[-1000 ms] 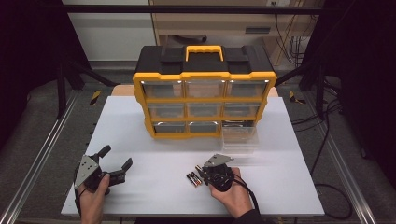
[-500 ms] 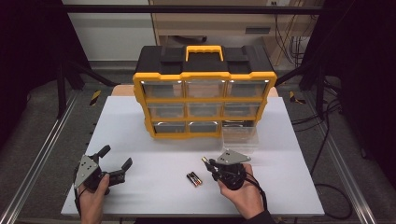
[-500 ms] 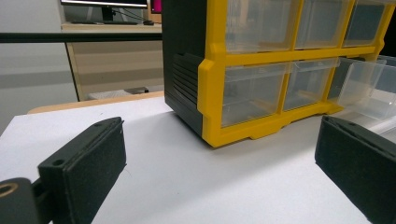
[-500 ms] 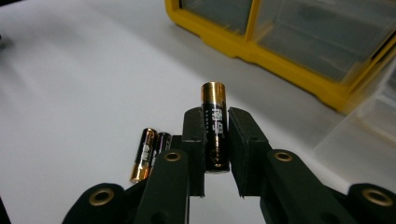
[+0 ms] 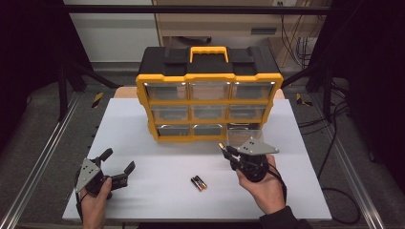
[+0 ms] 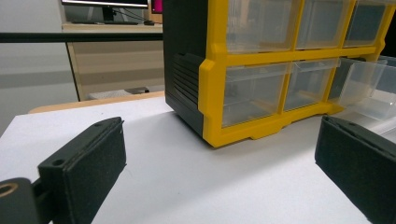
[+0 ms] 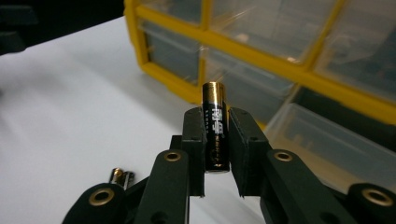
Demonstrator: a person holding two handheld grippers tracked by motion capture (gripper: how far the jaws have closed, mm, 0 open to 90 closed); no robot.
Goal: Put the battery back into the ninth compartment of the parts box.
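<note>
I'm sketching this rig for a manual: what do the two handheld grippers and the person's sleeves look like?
Both the left gripper and the right gripper are black, each with a grey three-cornered plate on top. Their jaws are flat black pads on linkages with brass-coloured pivots. A black cable loops by the right one. A dark sleeve covers the right wrist.

A lab or workshop: a white bench (image 5: 143,129) inside a metal frame (image 5: 43,157), cables (image 5: 305,43) at upper right, a yellow parts organizer (image 5: 208,95) (clear drawers), dark surroundings.

Black, gold-capped battery (image 7: 215,134) upright between tool jaws, near pulled-out clear drawer (image 7: 322,142).
</note>
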